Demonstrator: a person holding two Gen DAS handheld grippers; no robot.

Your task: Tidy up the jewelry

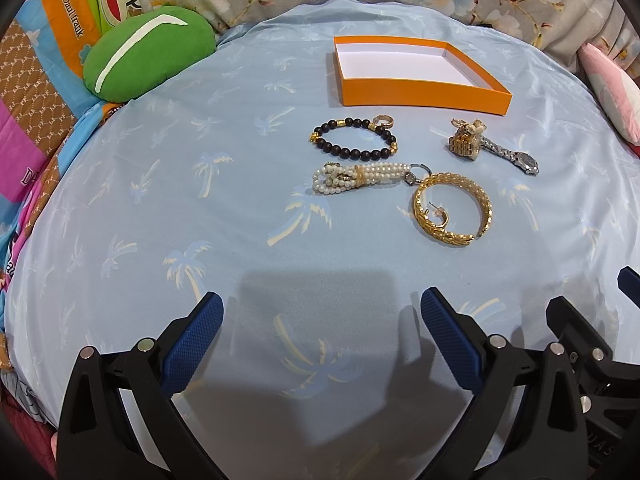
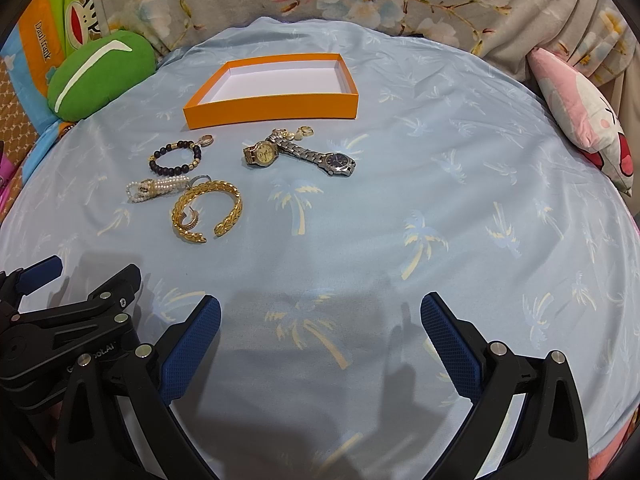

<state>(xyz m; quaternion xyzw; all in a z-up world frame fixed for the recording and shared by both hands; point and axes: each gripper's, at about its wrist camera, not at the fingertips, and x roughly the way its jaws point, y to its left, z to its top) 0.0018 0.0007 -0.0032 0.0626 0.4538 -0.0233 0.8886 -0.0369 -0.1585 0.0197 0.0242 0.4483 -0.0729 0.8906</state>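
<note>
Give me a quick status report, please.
Left gripper and right gripper open, empty. Jewelry on cloth; orange box empty. Path clear.

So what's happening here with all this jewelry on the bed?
A person holds two grippers, left gripper and right gripper, both open and holding nothing, above a pale blue palm-print sheet. A dark beaded bracelet, pearl strand, gold cuff bangle and two watches lie loose before a shallow orange box with nothing in it. Sorting hasn't started.

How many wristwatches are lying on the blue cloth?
2. The gold watch lies in front of the orange box. The silver watch with the dark dial lies just right of it, its band reaching behind the gold one. None seems hidden.
</note>
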